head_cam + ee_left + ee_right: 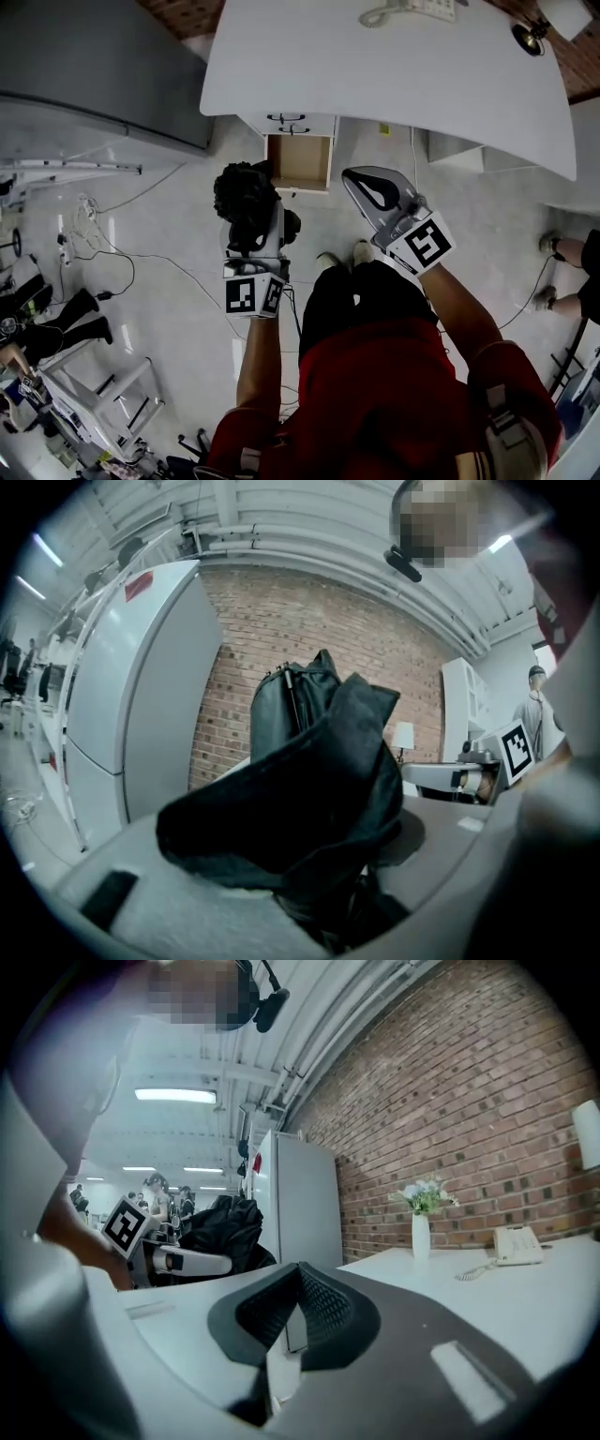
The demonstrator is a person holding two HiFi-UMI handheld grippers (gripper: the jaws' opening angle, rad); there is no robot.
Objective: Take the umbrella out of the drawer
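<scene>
In the head view, the white desk [394,75] fills the top of the frame, with a telephone [412,9] at its upper edge and a lamp [530,36] at upper right. Under the desk's near edge, at upper centre, the drawer [300,161] stands pulled out. Just below it, left of centre, the left gripper [253,225] clamps the black umbrella [246,192], which is clear of the drawer and bunched over the jaw tips. To its right, the right gripper [361,183] has its jaws together and holds nothing. A grey cabinet [94,66] takes the upper left, cables [94,234] trail over the floor at left, and another person's feet [553,248] show at the right edge.

In the left gripper view, the umbrella [309,780] fills the centre between the jaws and blocks much of the brick wall [262,639] behind. The tall cabinet [141,696] stands at left.

In the right gripper view, the pads meet at lower centre with nothing between them [298,1279]. At centre left is the left gripper [178,1260] with the umbrella [225,1227]. A vase of flowers [422,1222] and the telephone [518,1244] stand on the desk [450,1279] at right.
</scene>
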